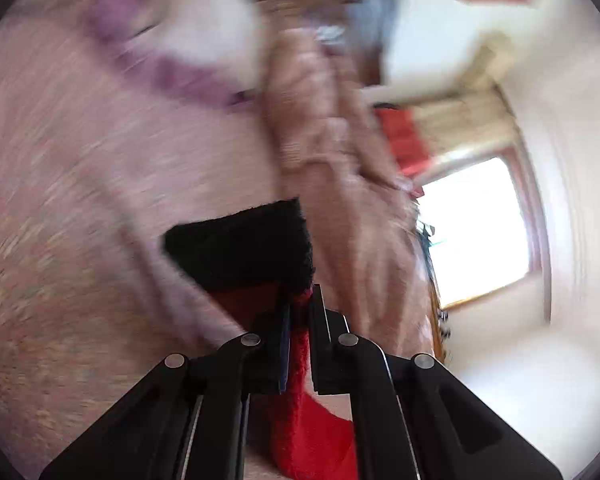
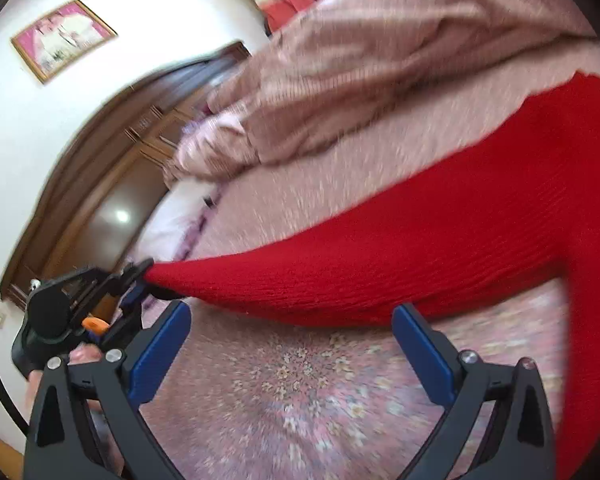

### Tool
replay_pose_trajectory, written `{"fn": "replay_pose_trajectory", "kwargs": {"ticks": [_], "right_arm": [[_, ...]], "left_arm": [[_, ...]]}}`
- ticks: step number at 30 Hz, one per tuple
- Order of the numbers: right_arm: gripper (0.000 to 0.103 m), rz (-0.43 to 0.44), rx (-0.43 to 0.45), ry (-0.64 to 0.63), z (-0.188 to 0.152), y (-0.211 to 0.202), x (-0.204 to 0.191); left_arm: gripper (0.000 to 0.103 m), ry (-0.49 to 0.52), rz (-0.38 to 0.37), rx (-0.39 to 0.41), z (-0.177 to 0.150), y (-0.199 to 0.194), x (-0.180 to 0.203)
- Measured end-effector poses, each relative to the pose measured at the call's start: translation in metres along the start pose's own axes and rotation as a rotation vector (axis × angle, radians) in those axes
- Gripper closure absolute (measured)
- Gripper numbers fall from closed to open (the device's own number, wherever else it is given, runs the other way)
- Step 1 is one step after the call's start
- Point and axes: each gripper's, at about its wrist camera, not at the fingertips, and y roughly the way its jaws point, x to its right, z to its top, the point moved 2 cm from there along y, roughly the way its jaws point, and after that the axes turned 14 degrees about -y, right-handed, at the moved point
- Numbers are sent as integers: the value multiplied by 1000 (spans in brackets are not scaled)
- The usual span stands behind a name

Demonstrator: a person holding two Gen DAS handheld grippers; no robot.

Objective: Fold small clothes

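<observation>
Your left gripper point(image 1: 300, 312) is clamped on the red knit garment's point(image 2: 440, 240) corner, at nine o'clock from your right gripper point(image 2: 292, 344). Right jaws stand apart, empty; garment stretches across at twelve o'clock above the bedspread point(image 2: 300, 400).

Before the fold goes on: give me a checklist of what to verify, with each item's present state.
1. Left gripper shut on the red knit garment: ok.
2. Garment lifted off the bedspread at that corner: ok.
3. Right gripper open, nothing between its jaws: ok.
4. Right gripper touching the garment: cannot tell.
5. Garment's far end free of the pink blanket: cannot tell.
</observation>
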Motion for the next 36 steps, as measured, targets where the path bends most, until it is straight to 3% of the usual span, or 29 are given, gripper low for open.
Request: {"fn": "replay_pose_trajectory", "kwargs": {"ticks": [4, 7, 10, 13, 16, 19, 23, 25, 26, 27, 29, 31, 34, 36], "right_arm": [[0, -10, 6, 1, 12, -55, 29], [0, -36, 13, -23, 13, -113, 66], [0, -107, 19, -33, 3, -170, 112], [0, -244, 33, 37, -18, -236, 176], [0, -286, 46, 182, -37, -278, 234], [0, -341, 68, 333, -55, -313, 285], [1, -321, 144, 342, -65, -331, 311], [1, -341, 113, 266, -60, -322, 306], [1, -354, 96, 223, -54, -316, 303], [1, -358, 83, 182, -46, -310, 299], [1, -350, 84, 143, -32, -302, 295], [1, -347, 94, 132, -18, -298, 294], [1, -328, 93, 166, 6, -296, 303], [1, -247, 72, 237, 21, -290, 307]], "left_arm": [[102, 227, -78, -23, -44, 9, 71], [102, 358, -99, -58, -96, 28, 119], [102, 477, -125, -124, -165, 53, 155], [102, 590, -154, -208, -246, 79, 174], [102, 684, -169, -295, -332, 99, 173], [102, 766, -143, -451, -425, 128, 150], [101, 966, 10, -627, -515, 168, 99], [100, 962, 115, -732, -528, 182, 84], [98, 907, 99, -735, -519, 183, 88], [89, 875, 76, -728, -508, 183, 92], [78, 860, 80, -728, -491, 179, 101], [78, 879, 95, -740, -478, 164, 110], [71, 906, 98, -689, -446, 125, 109], [61, 908, 118, -616, -412, 110, 107]]}}
